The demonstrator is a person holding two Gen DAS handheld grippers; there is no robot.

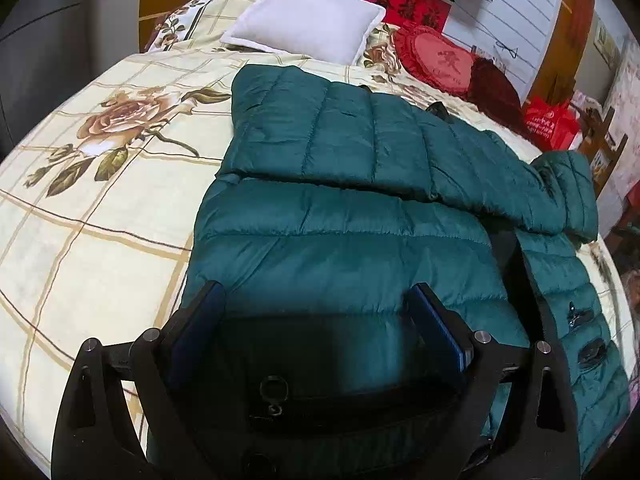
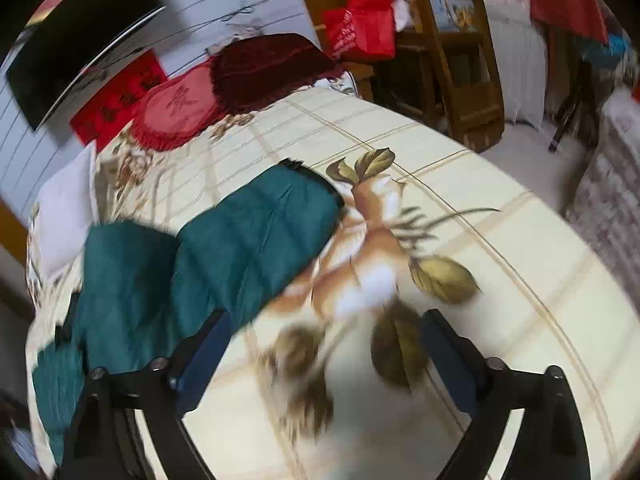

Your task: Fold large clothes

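A teal quilted puffer jacket (image 1: pixel 340 248) lies spread on the bed, with one padded part (image 1: pixel 380 140) laid across its upper half. An open front panel with zip pockets (image 1: pixel 580 320) shows at the right. My left gripper (image 1: pixel 316 304) hovers over the jacket's near part, open, with the fabric and a dark lining under its fingers. In the blurred right wrist view a teal sleeve (image 2: pixel 252 236) with a black cuff (image 2: pixel 298 166) stretches across the floral bedspread (image 2: pixel 500 240). My right gripper (image 2: pixel 328 320) is open over bare bedspread, just right of the sleeve.
A white pillow (image 1: pixel 308 16), a red heart cushion (image 1: pixel 436 56) and a dark red cushion (image 1: pixel 496 88) lie at the head of the bed. A red bag (image 2: pixel 360 24) and wooden furniture (image 2: pixel 460 60) stand beyond the bed's far edge. A dark screen (image 2: pixel 80 48) hangs on the wall.
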